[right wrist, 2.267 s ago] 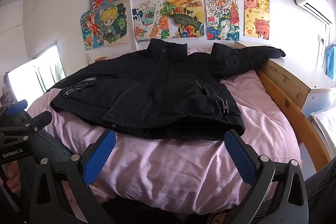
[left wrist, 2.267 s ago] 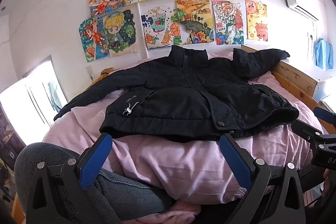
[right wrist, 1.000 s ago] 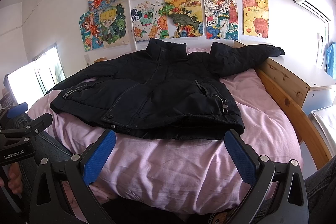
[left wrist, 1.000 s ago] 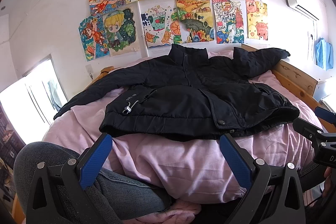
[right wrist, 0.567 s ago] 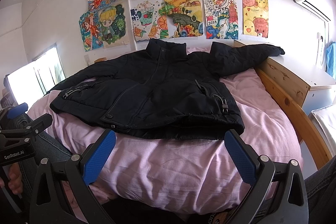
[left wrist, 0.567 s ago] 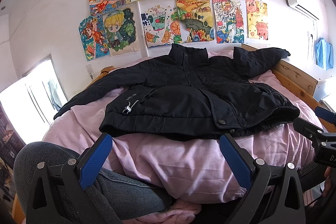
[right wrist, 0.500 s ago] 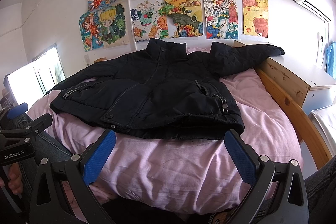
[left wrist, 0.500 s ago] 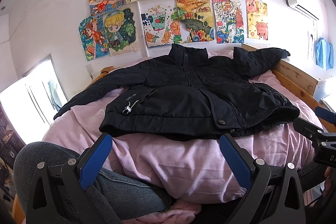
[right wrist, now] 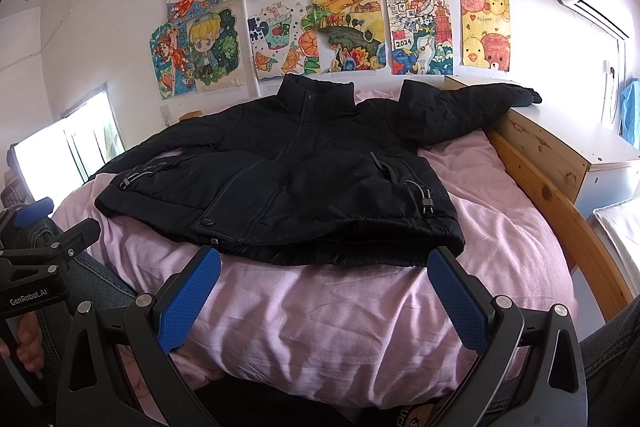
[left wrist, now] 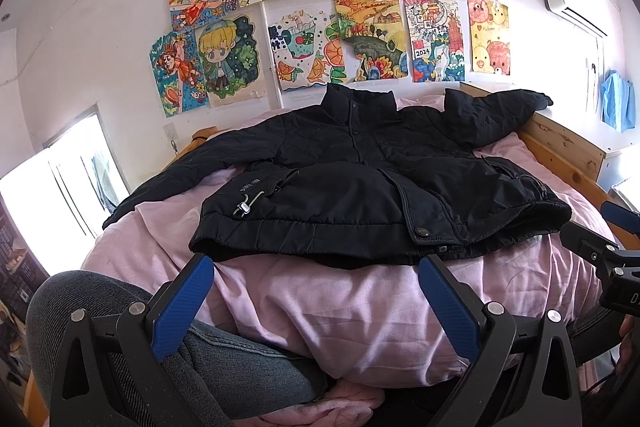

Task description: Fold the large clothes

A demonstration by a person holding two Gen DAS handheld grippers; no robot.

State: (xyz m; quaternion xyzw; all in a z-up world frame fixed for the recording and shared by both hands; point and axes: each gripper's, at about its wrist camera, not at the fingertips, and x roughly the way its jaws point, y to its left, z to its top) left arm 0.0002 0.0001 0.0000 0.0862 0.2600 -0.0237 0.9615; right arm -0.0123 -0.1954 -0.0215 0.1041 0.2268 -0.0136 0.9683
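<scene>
A black padded jacket [left wrist: 360, 179] [right wrist: 288, 171] lies face up and spread out on a bed with a pink sheet [left wrist: 352, 307] [right wrist: 340, 315]. Its collar points toward the wall and both sleeves stretch outward; the right sleeve rests on a wooden ledge. My left gripper [left wrist: 316, 291] is open, held just short of the jacket's hem with nothing between its blue pads. My right gripper [right wrist: 324, 291] is also open and empty, in front of the hem's right half. Each gripper shows at the edge of the other's view.
A wooden bed frame [right wrist: 560, 211] and a white-topped cabinet [right wrist: 580, 135] run along the right. Colourful drawings [left wrist: 340, 7] cover the wall behind. A bright window [left wrist: 52, 195] is at the left. The person's jeans-clad knee [left wrist: 120, 327] sits below the left gripper.
</scene>
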